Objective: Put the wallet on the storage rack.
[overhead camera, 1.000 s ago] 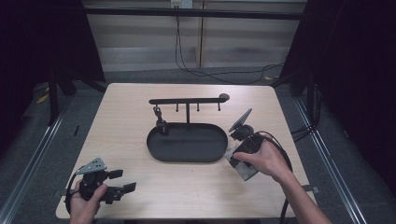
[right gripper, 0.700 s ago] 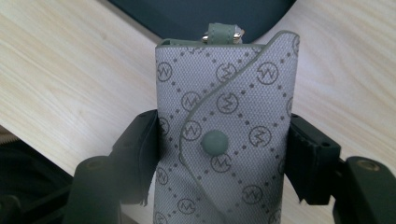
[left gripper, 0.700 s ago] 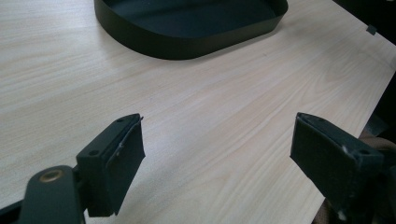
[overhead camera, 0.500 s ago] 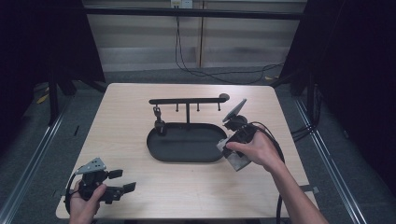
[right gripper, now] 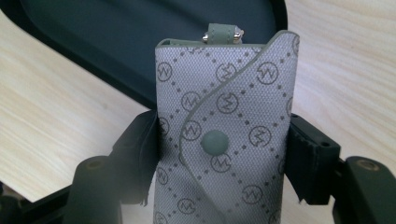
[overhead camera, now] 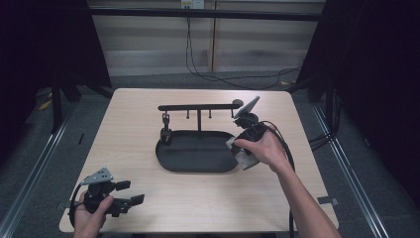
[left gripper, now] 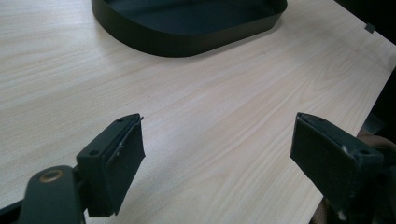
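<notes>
Grey key pouch (right gripper: 227, 140), patterned with small round logos and closed by a snap button, sits clamped between the two jaws of the right gripper (right gripper: 224, 154), which press on its sides. Its upper end, with a small strap tab, hangs over the right end of the black oval tray (overhead camera: 171, 161). From the high view, the left gripper (overhead camera: 126, 192) rests nearest the onlooker, well apart from the tray toward the table's (overhead camera: 148, 124) near left corner, its jaws standing wide apart with nothing between them. At the tray's right end, the right hand (overhead camera: 262, 148) holds its gripper with the pouch. Just behind the tray stands a black hook rack (overhead camera: 198, 107).
</notes>
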Demonstrator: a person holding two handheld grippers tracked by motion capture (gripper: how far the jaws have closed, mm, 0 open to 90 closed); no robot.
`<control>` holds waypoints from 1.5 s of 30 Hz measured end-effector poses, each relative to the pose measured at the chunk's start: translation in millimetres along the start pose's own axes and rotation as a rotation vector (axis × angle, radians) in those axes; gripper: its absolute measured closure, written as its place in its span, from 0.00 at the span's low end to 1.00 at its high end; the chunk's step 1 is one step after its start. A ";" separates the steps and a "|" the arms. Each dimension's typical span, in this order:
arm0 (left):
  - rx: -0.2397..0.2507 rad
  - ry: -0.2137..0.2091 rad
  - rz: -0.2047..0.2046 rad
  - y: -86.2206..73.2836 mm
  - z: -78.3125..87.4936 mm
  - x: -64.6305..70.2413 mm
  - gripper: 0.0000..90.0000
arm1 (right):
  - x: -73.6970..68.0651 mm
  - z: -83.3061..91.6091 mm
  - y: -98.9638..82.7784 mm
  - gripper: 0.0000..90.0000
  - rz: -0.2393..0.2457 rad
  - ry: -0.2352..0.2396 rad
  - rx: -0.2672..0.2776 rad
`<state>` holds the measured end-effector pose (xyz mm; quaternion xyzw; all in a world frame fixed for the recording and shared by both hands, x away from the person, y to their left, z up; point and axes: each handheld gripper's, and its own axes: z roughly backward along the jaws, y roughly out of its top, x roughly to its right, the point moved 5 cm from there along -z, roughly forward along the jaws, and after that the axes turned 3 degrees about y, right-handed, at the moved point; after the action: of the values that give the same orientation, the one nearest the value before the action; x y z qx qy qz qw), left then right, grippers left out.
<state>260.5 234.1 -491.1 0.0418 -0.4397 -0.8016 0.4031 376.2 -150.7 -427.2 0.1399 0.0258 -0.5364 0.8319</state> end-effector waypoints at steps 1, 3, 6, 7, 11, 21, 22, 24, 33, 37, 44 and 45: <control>0.000 -0.001 0.000 0.0 0.0 0.1 0.19 | 0.6 -0.4 2.0 0.38 -0.011 0.007 0.009; 0.001 -0.002 0.002 0.1 0.1 0.1 0.19 | 1.8 -0.6 5.9 0.38 -0.036 0.024 0.036; 0.003 0.003 0.001 0.1 0.5 -0.3 0.19 | 5.5 0.0 10.9 0.38 -0.068 0.030 0.088; 0.003 0.009 -0.001 0.1 0.7 -0.7 0.19 | 6.6 -0.2 11.7 0.38 -0.083 0.037 0.099; -0.001 0.005 0.004 -0.1 0.2 -0.5 0.19 | 11.8 -4.2 14.0 0.38 -0.124 0.072 0.128; -0.006 0.009 0.003 -0.5 0.0 -0.6 0.19 | 13.7 -15.1 18.7 0.38 -0.176 0.151 0.207; -0.004 0.007 0.002 -0.4 0.0 -0.4 0.19 | 14.9 -17.3 18.8 0.38 -0.182 0.152 0.209; -0.002 0.004 0.003 -0.2 0.2 -0.4 0.19 | 18.1 -21.0 19.5 0.38 -0.196 0.169 0.227; -0.002 0.005 0.007 -0.4 0.1 -0.6 0.19 | 21.6 -38.8 21.8 0.38 -0.235 0.228 0.261; -0.007 0.008 0.003 -0.6 -0.2 -0.8 0.19 | 22.7 -44.7 21.1 0.38 -0.259 0.241 0.258; -0.008 0.008 0.004 -0.7 -0.3 -0.9 0.19 | 25.2 -57.2 23.8 0.38 -0.283 0.258 0.275; -0.008 0.010 0.003 -0.6 -0.3 -1.0 0.19 | 23.9 -58.8 24.4 0.38 -0.288 0.259 0.270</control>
<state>260.9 234.8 -492.0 0.0433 -0.4347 -0.8023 0.4067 414.6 -147.2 -483.2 0.3124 0.0800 -0.6257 0.7102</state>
